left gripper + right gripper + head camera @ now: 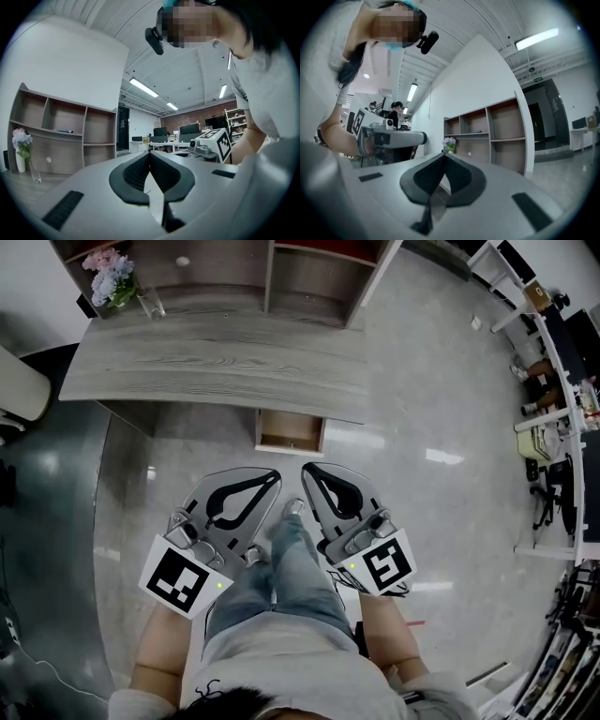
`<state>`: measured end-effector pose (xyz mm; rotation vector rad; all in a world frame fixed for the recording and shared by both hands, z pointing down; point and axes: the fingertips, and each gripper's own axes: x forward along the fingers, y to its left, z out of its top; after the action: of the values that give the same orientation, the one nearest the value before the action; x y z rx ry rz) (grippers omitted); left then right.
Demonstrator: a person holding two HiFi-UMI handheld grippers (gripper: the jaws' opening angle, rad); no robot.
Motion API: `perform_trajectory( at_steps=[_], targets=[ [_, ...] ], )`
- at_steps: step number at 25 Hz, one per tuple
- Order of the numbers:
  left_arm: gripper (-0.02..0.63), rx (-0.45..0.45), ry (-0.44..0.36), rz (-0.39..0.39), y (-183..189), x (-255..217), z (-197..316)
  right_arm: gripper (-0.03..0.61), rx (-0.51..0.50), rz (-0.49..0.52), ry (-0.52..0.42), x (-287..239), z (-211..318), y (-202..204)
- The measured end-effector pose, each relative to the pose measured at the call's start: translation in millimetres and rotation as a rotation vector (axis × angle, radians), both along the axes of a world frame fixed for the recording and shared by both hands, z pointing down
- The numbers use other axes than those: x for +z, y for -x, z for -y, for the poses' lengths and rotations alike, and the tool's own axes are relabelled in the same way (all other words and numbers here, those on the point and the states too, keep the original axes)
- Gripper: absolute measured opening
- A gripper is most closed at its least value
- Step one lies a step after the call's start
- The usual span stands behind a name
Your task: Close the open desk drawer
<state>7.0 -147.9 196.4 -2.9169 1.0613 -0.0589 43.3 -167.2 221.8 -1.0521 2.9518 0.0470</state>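
the open drawer (pixel 291 432) juts out under the desk (pixel 216 357), at twelve o'clock from both grippers. left gripper (pixel 275 475) and right gripper (pixel 306 468) hang well short, jaws pinched together, empty. best bet: push squarely on the drawer front. flower vase (pixel 114 282) at ten o'clock, well apart; i see nothing blocking the path.

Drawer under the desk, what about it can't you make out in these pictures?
- Drawer rear: head view, hidden under the desk top.
- Its front face and any handle: head view, seen from steeply above and too small to tell.
- The whole drawer: outside both gripper views; the left gripper and right gripper point toward the shelf unit and ceiling instead.
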Motion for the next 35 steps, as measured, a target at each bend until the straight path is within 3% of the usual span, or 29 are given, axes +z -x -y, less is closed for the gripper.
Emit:
perform_trajectory(
  at_steps=[3, 13, 21, 35],
  targets=[
    [0.011, -0.014, -0.003, -0.011, -1, 7, 18, 0.008, -0.017, -0.009, -0.021, 14, 22, 2],
    [0.011, 0.0, 0.027, -0.049, -10, 50, 56, 0.008, 0.012, -0.016, 0.051, 93, 84, -4],
    [0.011, 0.012, 0.072, -0.061, -8, 105, 60, 0.009, 0.025, -0.052, 0.113, 181, 93, 3],
    [0.011, 0.034, 0.144, -0.017, -5, 206, 58, 0.008, 0.05, -0.079, 0.216, 316, 86, 11]
  ],
)
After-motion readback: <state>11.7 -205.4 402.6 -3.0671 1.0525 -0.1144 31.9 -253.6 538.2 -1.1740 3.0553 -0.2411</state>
